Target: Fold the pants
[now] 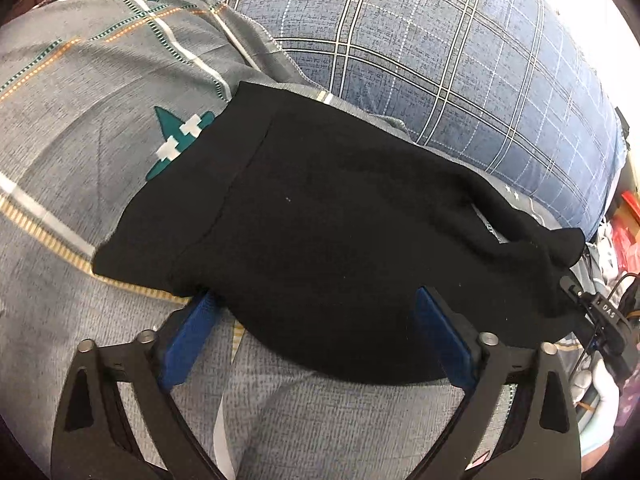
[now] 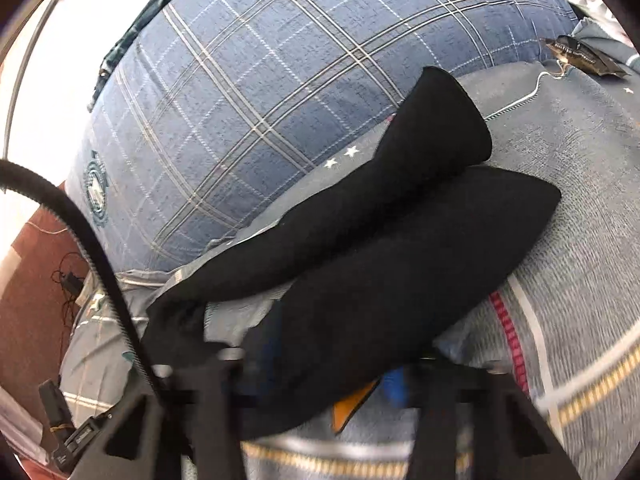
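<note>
We see black pants (image 1: 320, 220) lying on a bed with a grey patterned sheet (image 1: 80, 160), filling the middle of the left wrist view. A blue plaid pillow (image 1: 440, 60) sits in the upper right of that frame, behind the pants. Our left tool (image 1: 316, 320) is spread wide at the bottom of the frame, its blue pads on either side of the near edge of the fabric, not pinching it. In the right wrist view, the two pant legs (image 2: 380, 240) stretch toward the upper right. Our right tool (image 2: 332, 380) is blurred at the bottom, narrowed around a leg end; we cannot tell whether it grips.
</note>
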`<action>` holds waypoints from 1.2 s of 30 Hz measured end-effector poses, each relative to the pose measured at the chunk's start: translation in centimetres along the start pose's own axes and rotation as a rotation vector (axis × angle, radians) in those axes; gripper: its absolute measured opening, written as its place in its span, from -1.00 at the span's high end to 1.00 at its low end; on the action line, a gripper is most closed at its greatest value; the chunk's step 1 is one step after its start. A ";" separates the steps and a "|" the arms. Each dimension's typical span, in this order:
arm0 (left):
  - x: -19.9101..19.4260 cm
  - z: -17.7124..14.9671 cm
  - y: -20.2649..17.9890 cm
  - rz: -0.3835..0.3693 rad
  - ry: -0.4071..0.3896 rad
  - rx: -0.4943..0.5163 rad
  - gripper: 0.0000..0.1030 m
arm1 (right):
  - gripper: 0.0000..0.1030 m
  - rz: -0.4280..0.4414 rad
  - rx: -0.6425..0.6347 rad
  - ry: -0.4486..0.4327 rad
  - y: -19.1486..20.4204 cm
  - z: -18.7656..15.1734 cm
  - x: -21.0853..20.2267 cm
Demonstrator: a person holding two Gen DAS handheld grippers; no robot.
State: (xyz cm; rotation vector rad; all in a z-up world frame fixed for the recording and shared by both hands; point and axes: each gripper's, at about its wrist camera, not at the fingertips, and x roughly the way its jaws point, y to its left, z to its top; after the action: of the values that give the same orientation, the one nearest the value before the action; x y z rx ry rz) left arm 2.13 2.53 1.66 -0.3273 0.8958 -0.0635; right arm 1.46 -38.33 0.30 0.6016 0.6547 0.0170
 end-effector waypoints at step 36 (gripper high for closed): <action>-7.0 -2.7 4.1 0.035 0.006 0.067 0.48 | 0.21 -0.077 0.061 0.060 -1.2 -8.2 -10.7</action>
State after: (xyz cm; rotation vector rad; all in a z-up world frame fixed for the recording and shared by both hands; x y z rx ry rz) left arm -4.66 7.02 4.11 -0.2491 0.9027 -0.0617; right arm -12.07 -37.19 0.56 0.6358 0.7386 -0.0566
